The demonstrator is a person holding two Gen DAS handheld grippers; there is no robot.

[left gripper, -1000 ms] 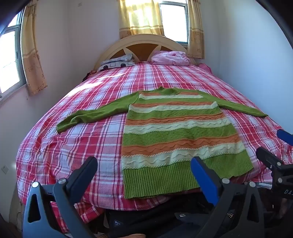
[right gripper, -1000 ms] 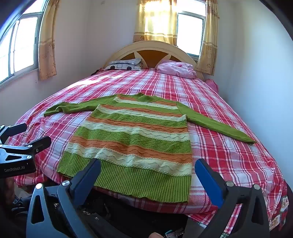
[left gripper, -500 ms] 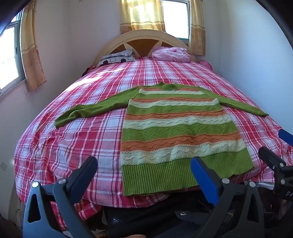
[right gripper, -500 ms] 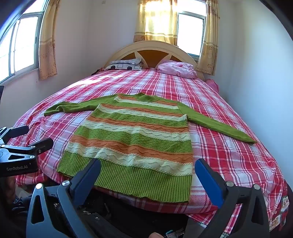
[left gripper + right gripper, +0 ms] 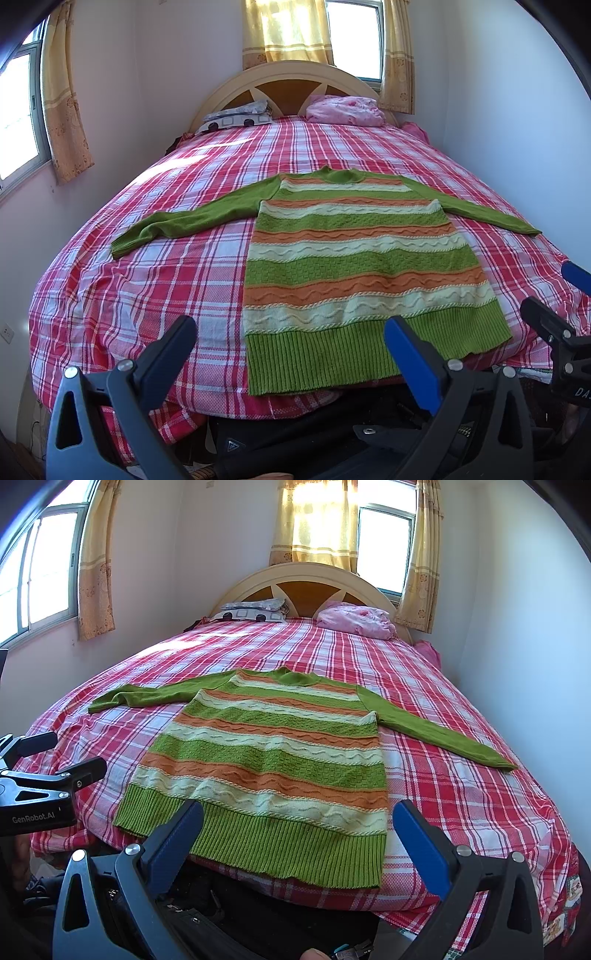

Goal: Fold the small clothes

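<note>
While the green, orange and cream striped knit sweater [image 5: 354, 266] lies flat on the red plaid bedspread [image 5: 177, 273], the left gripper [image 5: 291, 343] and right gripper [image 5: 299, 823] hover near its hem, jaws spread, empty.

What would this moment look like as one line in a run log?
phase: pre-grasp | sweater: flat on bed, sleeves spread, unfolded | left gripper: open, empty | right gripper: open, empty

Home bedroom — double bed [image 5: 207, 236] w/ red plaid sheet fills most of the room, arched cream headboard [image 5: 310, 576] at the far wall. Pillows [image 5: 236, 116] and a pink bundle [image 5: 354, 618] by it. Yellow curtains [image 5: 314, 520] on sunlit windows; plain white walls.
</note>
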